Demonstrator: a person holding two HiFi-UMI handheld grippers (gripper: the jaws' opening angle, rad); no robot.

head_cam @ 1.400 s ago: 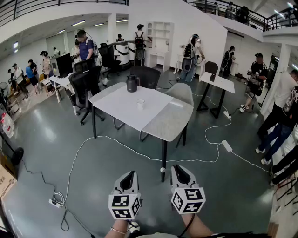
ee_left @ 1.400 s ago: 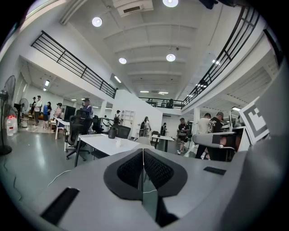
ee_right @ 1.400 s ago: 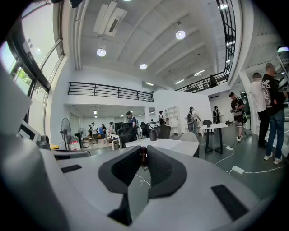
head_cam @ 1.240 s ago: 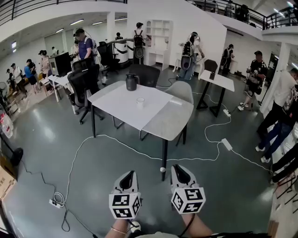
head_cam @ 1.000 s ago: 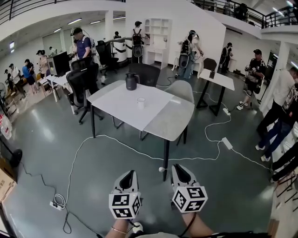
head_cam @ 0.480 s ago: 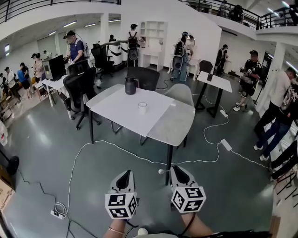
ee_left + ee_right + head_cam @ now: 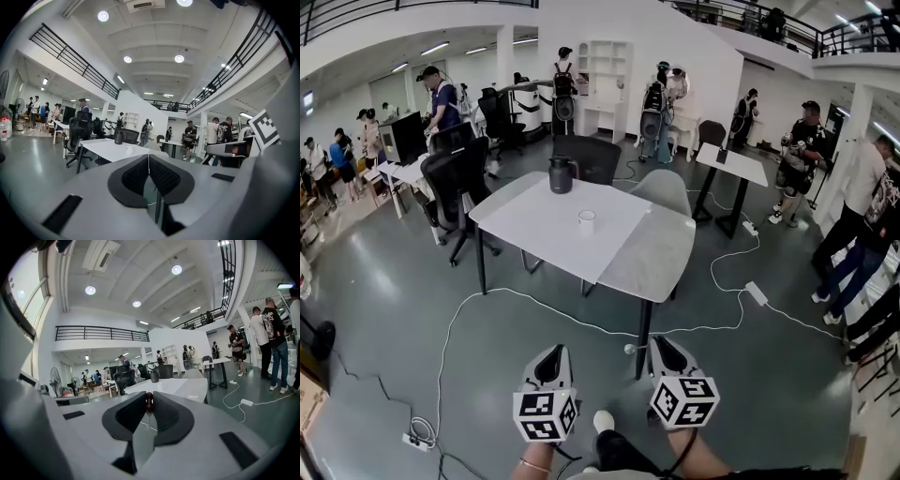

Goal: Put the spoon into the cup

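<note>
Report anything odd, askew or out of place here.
Nothing spilled or broken. A white cable trails loose across the floor under the table, a trip risk. The right hand-held gripper is shut on the spoon, well away from the cup.

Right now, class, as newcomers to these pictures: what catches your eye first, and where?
The two marker-cube grippers sit low in the head view: the left gripper shut and empty, the right gripper shut on the spoon. Beyond them stands a white table, a small white cup near its middle and a dark jug at its far edge.
</note>
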